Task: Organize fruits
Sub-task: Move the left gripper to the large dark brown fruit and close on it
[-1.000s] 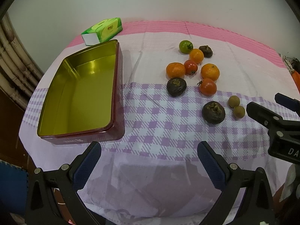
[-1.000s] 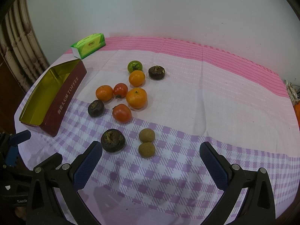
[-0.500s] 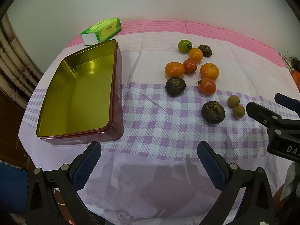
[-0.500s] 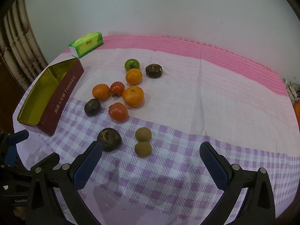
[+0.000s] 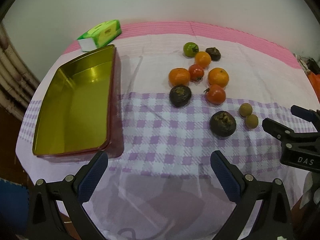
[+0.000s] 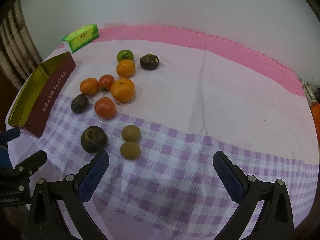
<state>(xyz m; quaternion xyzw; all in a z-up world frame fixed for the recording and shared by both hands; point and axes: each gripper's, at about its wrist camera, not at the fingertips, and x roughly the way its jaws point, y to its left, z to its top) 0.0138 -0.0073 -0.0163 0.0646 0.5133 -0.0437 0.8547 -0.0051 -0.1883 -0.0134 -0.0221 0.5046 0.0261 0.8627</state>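
An empty gold-lined red tin (image 5: 76, 108) (image 6: 40, 92) lies on the left of the table. Right of it sit several fruits: oranges (image 5: 218, 77) (image 6: 122, 90), red tomatoes (image 5: 216, 94) (image 6: 105, 108), a green tomato (image 5: 190, 49) (image 6: 125, 55), dark mangosteens (image 5: 222, 122) (image 6: 93, 139) and two small brown longans (image 5: 245, 110) (image 6: 131, 133). My left gripper (image 5: 159, 177) stands open over the table's front edge, holding nothing. My right gripper (image 6: 161, 175) is open and empty, just short of the nearest mangosteen and longans.
A green tissue pack (image 5: 101, 34) (image 6: 81, 37) rests at the back left by the wall. The pink and purple checked cloth (image 6: 220, 100) is bare on the right half. Bamboo furniture (image 6: 16, 46) stands beyond the left table edge.
The right gripper has crept forward toward the fruits, which now look larger and lower in its view. The left view has barely shifted.
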